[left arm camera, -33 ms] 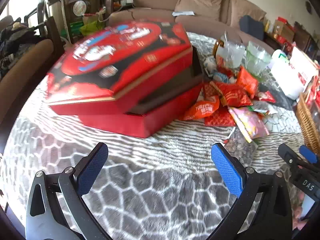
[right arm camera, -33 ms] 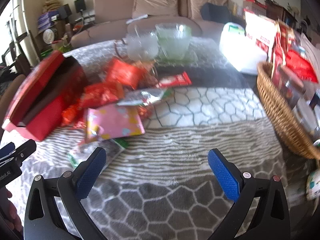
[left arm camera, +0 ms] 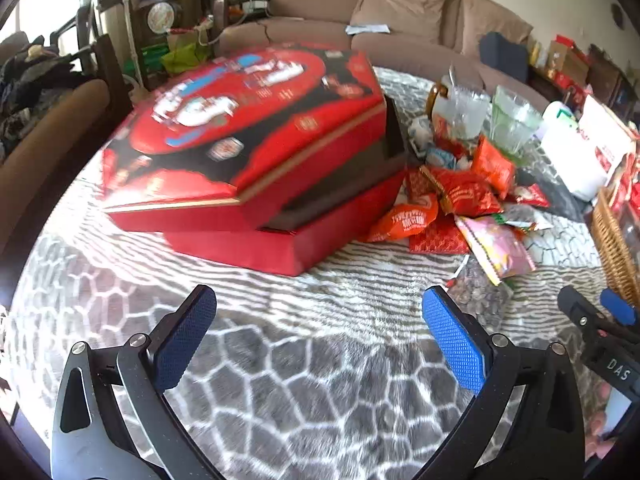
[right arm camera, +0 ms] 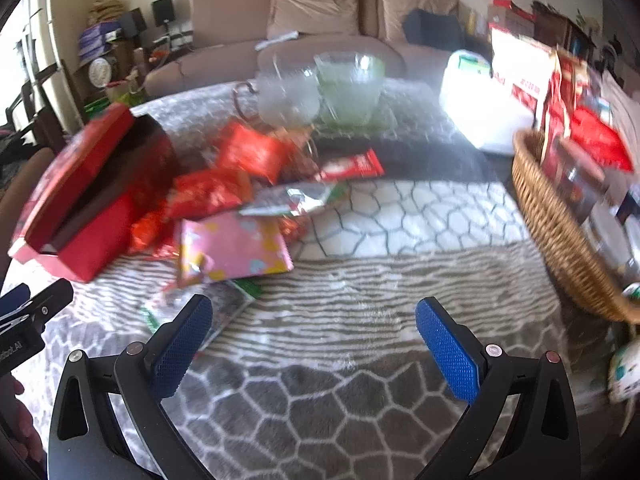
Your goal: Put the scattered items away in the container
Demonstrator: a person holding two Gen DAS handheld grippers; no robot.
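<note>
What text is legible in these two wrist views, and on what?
"DAS": on the black body of the right gripper, seen at the edge of the left wrist view.
"...bot.AI", cut off: on the left gripper body, at the edge of the right wrist view.
Red box lid print: blurred, unreadable.
Orange snack packet: white characters, too blurred to read.
White carton with red print: unreadable.
</note>
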